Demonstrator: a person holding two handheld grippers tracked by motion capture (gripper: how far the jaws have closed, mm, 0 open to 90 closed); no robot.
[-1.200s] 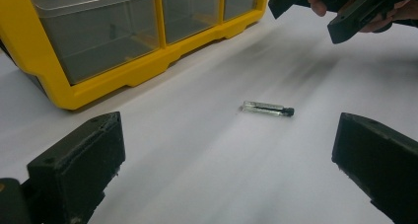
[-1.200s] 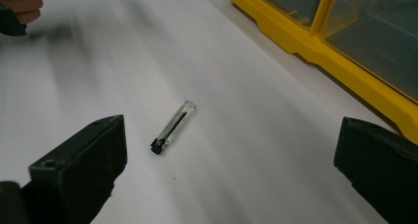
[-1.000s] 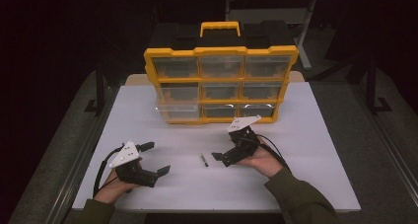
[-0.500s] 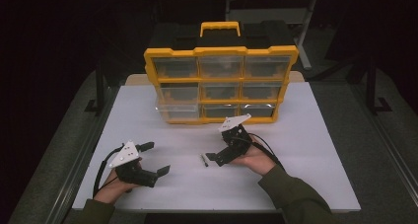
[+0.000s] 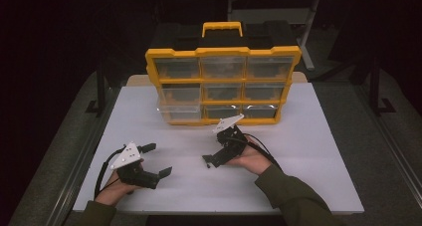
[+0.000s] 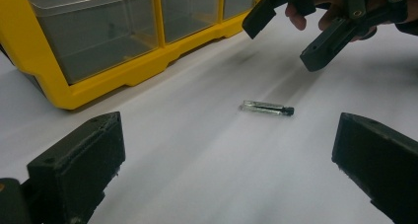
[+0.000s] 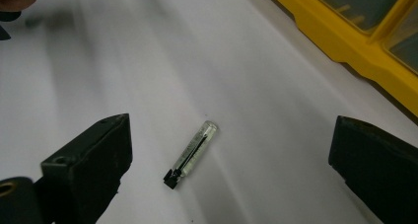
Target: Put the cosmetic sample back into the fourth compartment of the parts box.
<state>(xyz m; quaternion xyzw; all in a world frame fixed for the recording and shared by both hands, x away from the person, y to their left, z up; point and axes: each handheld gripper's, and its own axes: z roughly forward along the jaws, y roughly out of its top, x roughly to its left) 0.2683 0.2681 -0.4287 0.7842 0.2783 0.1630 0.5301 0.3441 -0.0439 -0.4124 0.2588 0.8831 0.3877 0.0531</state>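
Observation:
A small clear vial (image 7: 194,152) with a black cap lies flat on the white table (image 5: 308,151). My right gripper (image 5: 213,154) hangs just above it, open, and in the right gripper view the vial sits between the two wide-apart jaws. The left gripper view shows the vial (image 6: 266,108) farther off, with the right gripper (image 6: 286,39) over and beyond it. My left gripper (image 5: 158,159) rests low at the table's front left, open and empty, pointing toward the vial.
A yellow organizer (image 5: 224,52) with clear drawers and a black top stands at the back of the table. Its bottom-left drawer (image 5: 179,114) juts out slightly. Dark floor surrounds the table's edges.
My right gripper has moved left and down to hover over the vial. The left gripper and the vial have stayed put.

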